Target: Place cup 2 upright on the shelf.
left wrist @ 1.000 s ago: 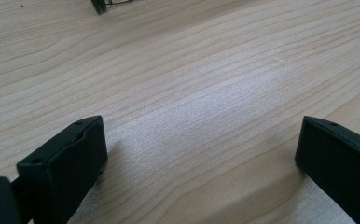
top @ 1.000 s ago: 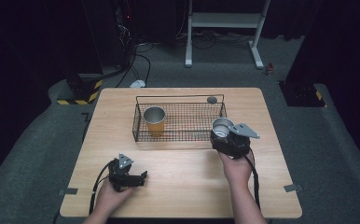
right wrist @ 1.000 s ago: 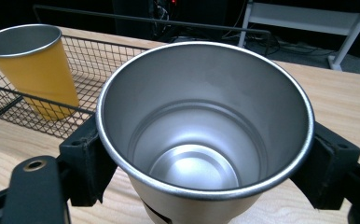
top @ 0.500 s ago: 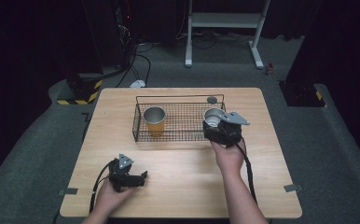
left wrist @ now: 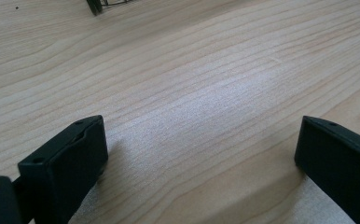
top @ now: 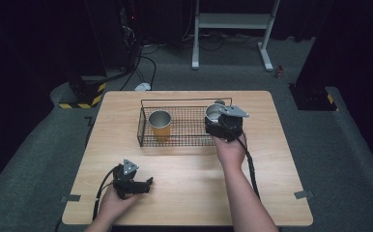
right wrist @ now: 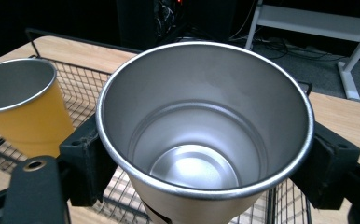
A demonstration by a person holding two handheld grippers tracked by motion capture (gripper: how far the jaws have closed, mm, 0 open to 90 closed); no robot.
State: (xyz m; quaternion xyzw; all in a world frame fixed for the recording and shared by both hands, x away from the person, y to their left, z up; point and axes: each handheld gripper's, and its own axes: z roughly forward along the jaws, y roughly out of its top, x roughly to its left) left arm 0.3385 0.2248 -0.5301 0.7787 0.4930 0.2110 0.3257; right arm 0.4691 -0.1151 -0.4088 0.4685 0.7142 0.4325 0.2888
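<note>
My right gripper (top: 219, 121) is shut on a silver metal cup (right wrist: 201, 140), held upright above the right end of a black wire basket (top: 146, 102). The cup (top: 214, 113) sits between both black jaws, its empty steel inside facing up. An orange cup with a steel rim (top: 160, 124) stands upright in the basket's left part; it is also in the right gripper view (right wrist: 24, 112). My left gripper (top: 143, 184) rests low on the table near the front left, open, with bare wood between its jaws (left wrist: 201, 154).
The wooden table (top: 184, 169) has a wide bare stretch between the basket and its front edge. A small round dark object (top: 219, 102) lies behind the basket's right end. Black cables trail from both grippers. Dark floor and a white frame (top: 233, 21) lie beyond the table.
My right gripper has carried the silver cup from the table's right side, leftward and away, to above the basket's right end. The left gripper has stayed put.
</note>
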